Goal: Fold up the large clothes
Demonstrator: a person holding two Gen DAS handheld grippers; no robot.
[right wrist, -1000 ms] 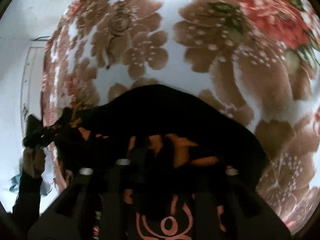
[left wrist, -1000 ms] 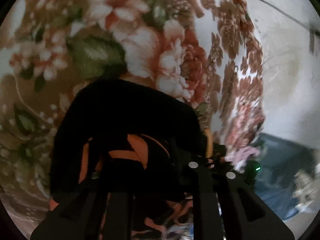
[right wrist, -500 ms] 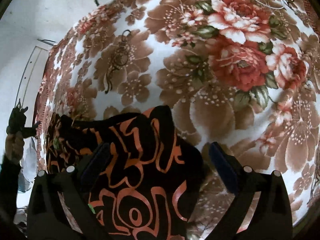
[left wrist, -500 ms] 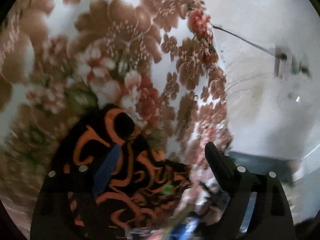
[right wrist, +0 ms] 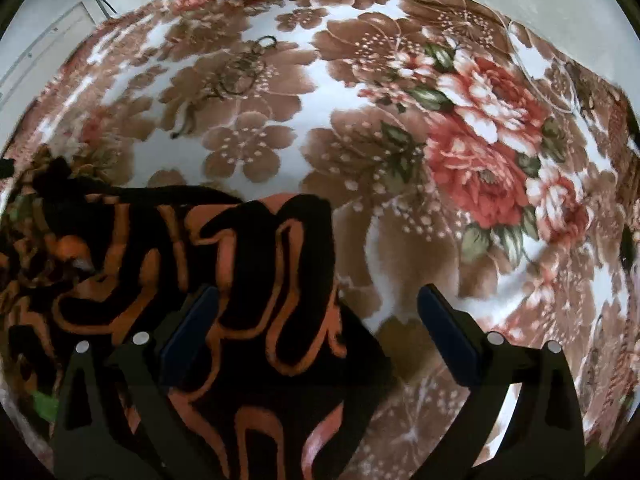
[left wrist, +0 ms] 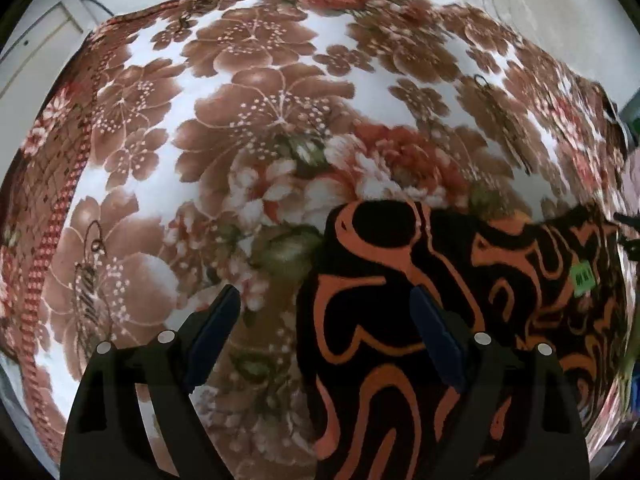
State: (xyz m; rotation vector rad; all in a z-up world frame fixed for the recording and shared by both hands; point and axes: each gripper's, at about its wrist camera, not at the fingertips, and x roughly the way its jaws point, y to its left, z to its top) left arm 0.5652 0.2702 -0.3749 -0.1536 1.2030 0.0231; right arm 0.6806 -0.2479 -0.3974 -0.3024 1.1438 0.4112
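Right now the black garment with orange swirls [left wrist: 460,320] lies on the floral blanket [left wrist: 248,128], which covers what looks like a bed, though I cannot be sure. From the left wrist view it sits to the right of the frame; from the right wrist view [right wrist: 200,280] it sits to the left, so it is between the two tools. Its near layers look stacked, with a rounded folded edge facing away.

Both sets of jaws are spread wide and hold nothing. The left gripper [left wrist: 324,332] straddles the garment's left edge; the right gripper [right wrist: 316,320] straddles its right edge.

Likely trouble: the plush blanket could get pinched together with the cloth if the fingers dig too deep, dragging the blanket and spoiling the fold. Pinching only the top layer would let the lower layers slide and the stack skew. The bunched far-left part seen from the right wrist could unroll when lifted.

Count: one garment, one blanket, two grippers, one small green tag [left wrist: 583,278] on the cloth.
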